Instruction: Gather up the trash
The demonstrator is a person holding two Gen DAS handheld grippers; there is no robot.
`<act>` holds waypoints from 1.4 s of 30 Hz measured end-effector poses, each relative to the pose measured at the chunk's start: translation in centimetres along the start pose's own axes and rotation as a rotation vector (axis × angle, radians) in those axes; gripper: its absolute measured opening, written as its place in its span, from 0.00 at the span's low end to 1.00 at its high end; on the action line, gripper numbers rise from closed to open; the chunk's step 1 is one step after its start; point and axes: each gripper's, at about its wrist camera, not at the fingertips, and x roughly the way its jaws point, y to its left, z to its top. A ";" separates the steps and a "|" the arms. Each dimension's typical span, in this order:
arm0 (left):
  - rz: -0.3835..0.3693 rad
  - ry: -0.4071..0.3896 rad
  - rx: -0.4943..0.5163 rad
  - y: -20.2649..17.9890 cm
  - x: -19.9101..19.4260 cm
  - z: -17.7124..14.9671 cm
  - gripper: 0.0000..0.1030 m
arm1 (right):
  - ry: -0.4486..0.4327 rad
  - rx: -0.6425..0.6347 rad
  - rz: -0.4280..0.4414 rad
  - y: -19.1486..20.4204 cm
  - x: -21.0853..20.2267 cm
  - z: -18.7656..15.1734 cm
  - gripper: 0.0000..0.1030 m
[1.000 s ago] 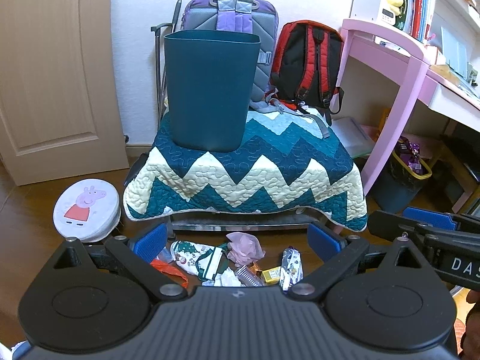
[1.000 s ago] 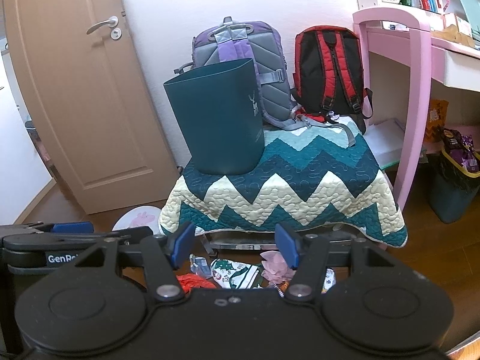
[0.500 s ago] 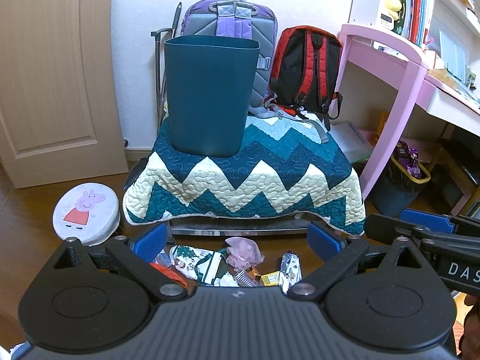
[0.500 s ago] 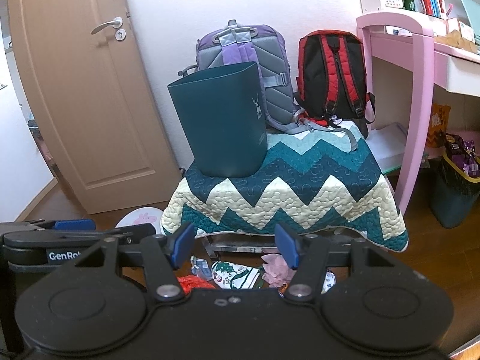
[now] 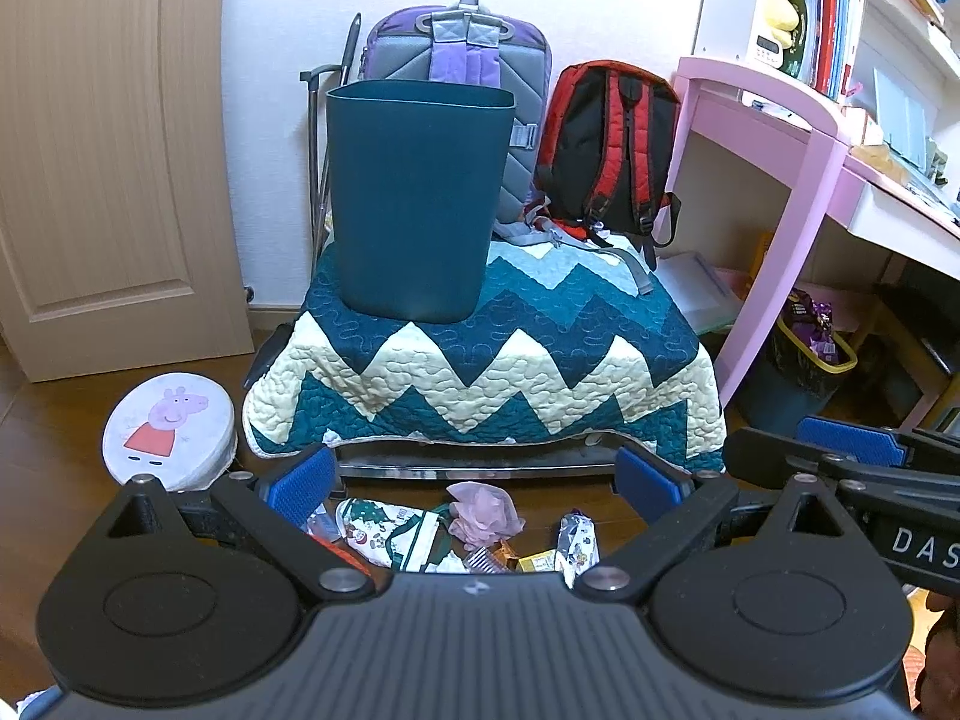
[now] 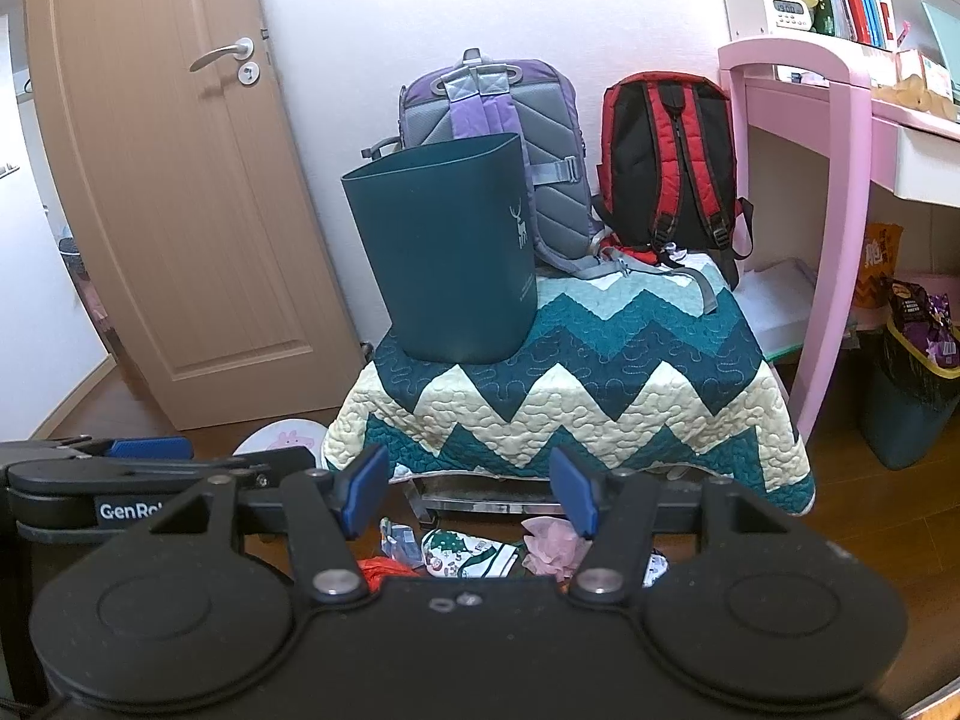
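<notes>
A dark teal waste bin [image 5: 417,198] stands upright on a low table under a zigzag quilt [image 5: 498,360]; it also shows in the right wrist view [image 6: 450,252]. Several pieces of trash lie on the wooden floor in front of the table: a pink crumpled tissue [image 5: 483,510], a green-and-white printed wrapper [image 5: 390,534], a silver wrapper [image 5: 576,540], a red piece [image 6: 384,570]. My left gripper [image 5: 474,474] is open and empty above the trash. My right gripper [image 6: 468,492] is open and empty, to the right of the left one.
A purple-grey backpack [image 5: 462,48] and a red-black backpack [image 5: 606,144] lean on the wall behind the bin. A pink desk [image 5: 798,180] stands right, with a full basket [image 5: 804,360] under it. A Peppa Pig cushion [image 5: 171,426] lies left. A door [image 6: 162,180] is at left.
Both grippers have drawn back and risen slightly, so the bin and table sit lower and farther in view. Both stay open and empty.
</notes>
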 end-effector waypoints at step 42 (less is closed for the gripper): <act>0.151 0.397 -0.052 13.5 30.0 2.7 0.97 | 0.379 0.198 -0.127 -13.4 31.2 0.6 0.58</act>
